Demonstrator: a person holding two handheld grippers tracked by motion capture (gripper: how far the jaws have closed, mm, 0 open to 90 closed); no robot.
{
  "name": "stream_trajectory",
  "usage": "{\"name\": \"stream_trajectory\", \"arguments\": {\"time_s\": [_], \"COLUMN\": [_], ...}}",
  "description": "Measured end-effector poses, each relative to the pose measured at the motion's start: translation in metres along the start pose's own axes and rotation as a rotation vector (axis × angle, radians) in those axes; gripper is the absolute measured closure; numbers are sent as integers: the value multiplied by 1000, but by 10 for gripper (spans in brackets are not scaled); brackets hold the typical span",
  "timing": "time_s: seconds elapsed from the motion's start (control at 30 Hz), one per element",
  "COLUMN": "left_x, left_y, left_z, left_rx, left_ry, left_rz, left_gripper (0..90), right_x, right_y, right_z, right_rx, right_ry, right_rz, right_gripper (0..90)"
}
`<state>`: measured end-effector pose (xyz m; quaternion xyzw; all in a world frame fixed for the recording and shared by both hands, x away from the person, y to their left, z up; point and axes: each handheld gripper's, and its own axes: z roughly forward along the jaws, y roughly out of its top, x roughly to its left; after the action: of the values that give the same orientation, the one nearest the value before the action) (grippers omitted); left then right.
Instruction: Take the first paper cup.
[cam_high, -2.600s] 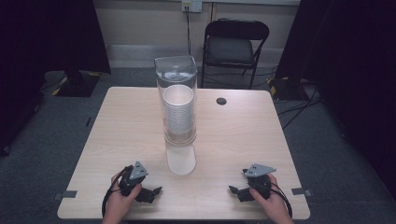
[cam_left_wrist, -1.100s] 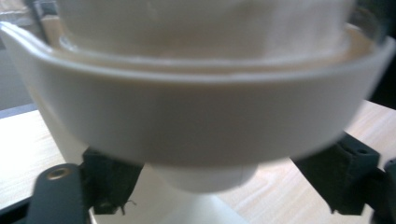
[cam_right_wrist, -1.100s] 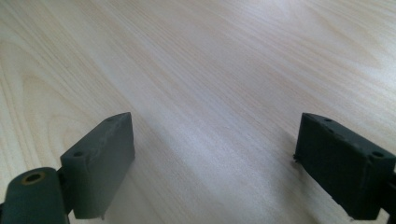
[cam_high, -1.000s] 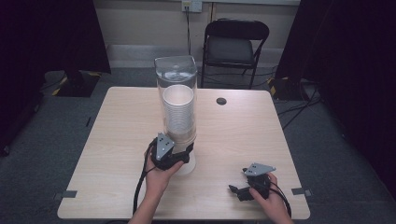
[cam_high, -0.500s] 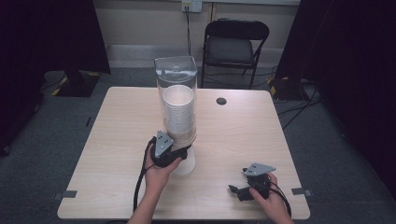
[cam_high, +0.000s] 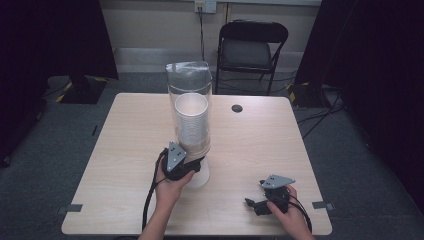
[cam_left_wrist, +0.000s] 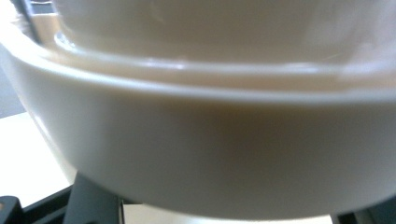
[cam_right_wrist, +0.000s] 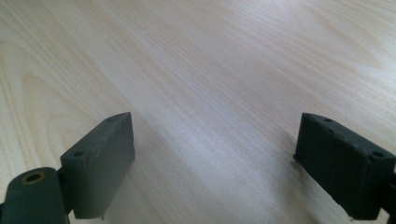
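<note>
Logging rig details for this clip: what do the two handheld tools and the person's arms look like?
Both tools are black, each topped by a grey three-cornered plate. The left tool trails a black cable down along the forearm; the right tool has cable looping at the wrist. The right tool's two blocky dark-grey fingers have small holes in them. No sleeves are visible on either forearm.

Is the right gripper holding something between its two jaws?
No, the right gripper has its jaws wide apart, and between them lies bare wooden table.
</note>
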<state>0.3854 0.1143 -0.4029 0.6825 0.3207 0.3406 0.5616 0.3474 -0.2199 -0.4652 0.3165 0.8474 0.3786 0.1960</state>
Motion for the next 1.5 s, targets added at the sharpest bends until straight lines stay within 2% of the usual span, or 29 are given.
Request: {"name": "stream_trajectory", "arguments": {"time_s": [0.07, 0.17, 0.37, 0.4, 0.47, 0.83, 0.97, 1.0, 1.1, 1.13, 1.37, 1.4, 1.43, 1.47, 1.5], "left_x": [0, 2, 1, 1, 1, 0, 0, 1, -1, 0, -3, -3, -3, -3, -4], "left_y": [1, 1, 0, 0, 0, -3, -3, -6, -8, -8, -11, -14, -23, -32, -47], "left_z": [0, -1, 1, 1, 0, 1, 1, 2, 2, 2, 2, 3, 7, 7, 11], "left_rx": [0, 22, 20, 20, 24, 2, 13, 40, 17, 13, 22, 50, 120, 233, 389], "left_ry": [-1, -4, 0, -12, -2, 0, 7, 4, 16, 5, 23, 22, 16, 27, 19], "left_rz": [-2, 27, 8, 19, 24, 16, 22, 36, 24, 25, 28, 26, 45, 61, 70], "left_gripper": [360, 360, 361, 361, 361, 362, 363, 362, 363, 363, 365, 371, 375, 374, 373], "right_x": [0, 0, 0, 0, 0, 0, 0, 0, 0, 0, 0, 0, 0, 0, 0], "right_y": [0, 0, 0, 0, 0, 0, 0, 0, 0, 0, 0, 0, 0, 0, 0], "right_z": [0, 0, 0, 0, 0, 0, 0, 0, 0, 0, 0, 0, 0, 0, 0], "right_rx": [0, 0, 0, 0, 0, 0, 0, 0, 0, 0, 0, 0, 0, 2, 0], "right_ry": [0, 1, 1, 0, 0, 0, 0, 0, 0, 0, 0, 0, 0, -5, -3], "right_rz": [0, 1, 1, 0, -1, 0, 0, 0, 0, 0, 0, -1, -1, 1, 0], "right_gripper": [111, 111, 111, 111, 111, 111, 111, 111, 111, 111, 110, 110, 110, 110, 109]}}
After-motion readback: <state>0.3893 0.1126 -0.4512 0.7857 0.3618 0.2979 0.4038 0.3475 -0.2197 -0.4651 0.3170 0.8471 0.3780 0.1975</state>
